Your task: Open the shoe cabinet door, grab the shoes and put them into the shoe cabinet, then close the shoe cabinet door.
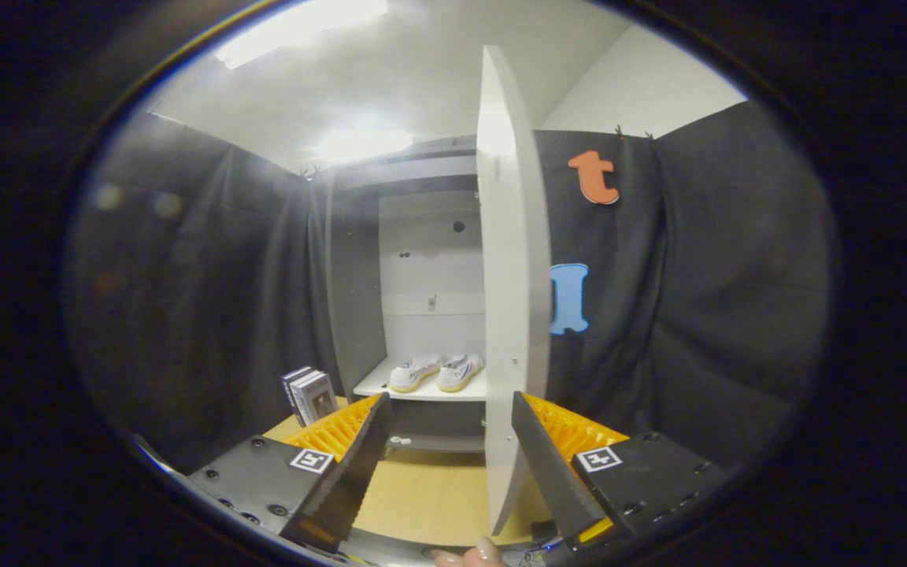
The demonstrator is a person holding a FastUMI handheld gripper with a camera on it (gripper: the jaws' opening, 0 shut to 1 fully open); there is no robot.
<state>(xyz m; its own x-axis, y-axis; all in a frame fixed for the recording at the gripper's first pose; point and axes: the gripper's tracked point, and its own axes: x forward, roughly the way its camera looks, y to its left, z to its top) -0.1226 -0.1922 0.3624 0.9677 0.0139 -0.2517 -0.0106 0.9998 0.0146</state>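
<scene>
Two shoes [436,372], one cabinet [430,260], one door [510,276], two books [309,394].

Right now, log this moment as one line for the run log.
door: open, edge between fingers | shoes: pair on cabinet shelf | gripper: open, holding nothing | left: close door

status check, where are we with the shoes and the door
Tool open, empty, fingers either side of the white cabinet door's edge. Pair of white sneakers on the cabinet shelf. Door wide open, not yet closed. Nothing blocking its swing.
</scene>
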